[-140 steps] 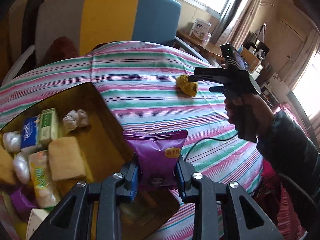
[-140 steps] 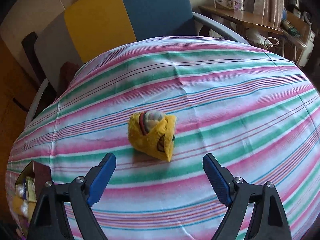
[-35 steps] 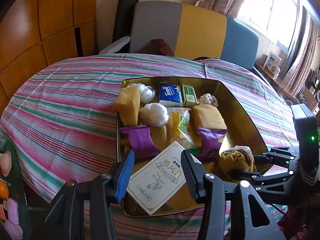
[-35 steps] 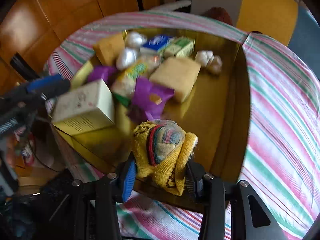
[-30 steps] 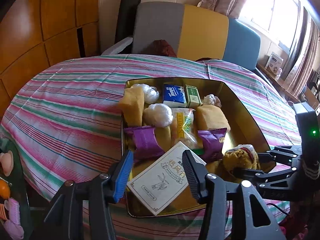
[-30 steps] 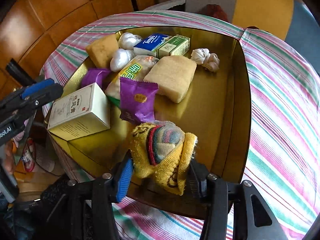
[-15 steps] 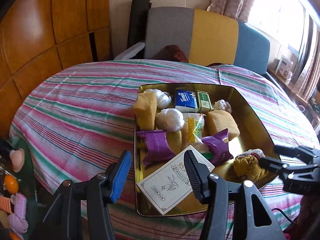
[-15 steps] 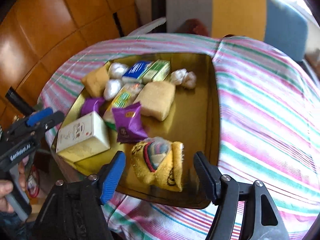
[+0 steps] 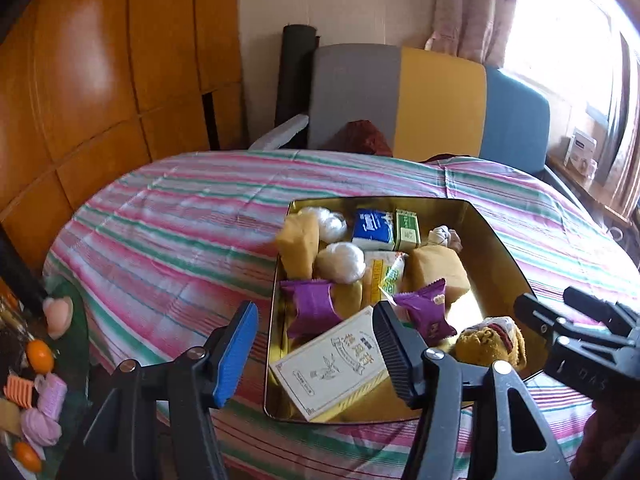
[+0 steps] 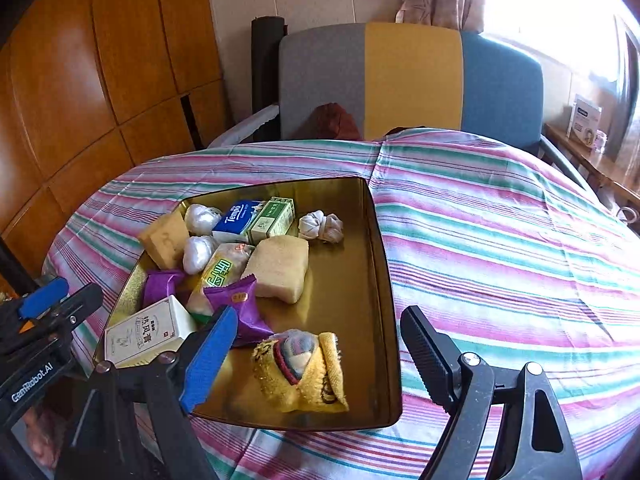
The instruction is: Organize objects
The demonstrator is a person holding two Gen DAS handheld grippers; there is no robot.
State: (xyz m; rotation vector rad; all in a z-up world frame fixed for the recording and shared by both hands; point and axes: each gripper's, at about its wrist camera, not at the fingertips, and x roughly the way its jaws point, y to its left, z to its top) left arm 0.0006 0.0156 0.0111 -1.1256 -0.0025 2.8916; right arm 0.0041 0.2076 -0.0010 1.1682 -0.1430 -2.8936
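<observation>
Since the earlier frame the right claw (image 10: pixel 316 352) has let go of the yellow sock bundle (image 10: pixel 302 372) and pulled back, jaws wide. It lies in the gold tray's (image 10: pixel 384 280) near right corner. The left claw (image 9: pixel 316 344) is also wide, empty, farther off.

A rolled yellow sock bundle (image 10: pixel 302 372) lies on its side in the gold tray's (image 10: pixel 384 280) near corner, beside a purple packet (image 10: pixel 240 308).

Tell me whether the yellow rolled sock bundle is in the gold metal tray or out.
In. The yellow rolled sock bundle lies on the gold metal tray floor, near corner, free of the open right gripper.
</observation>
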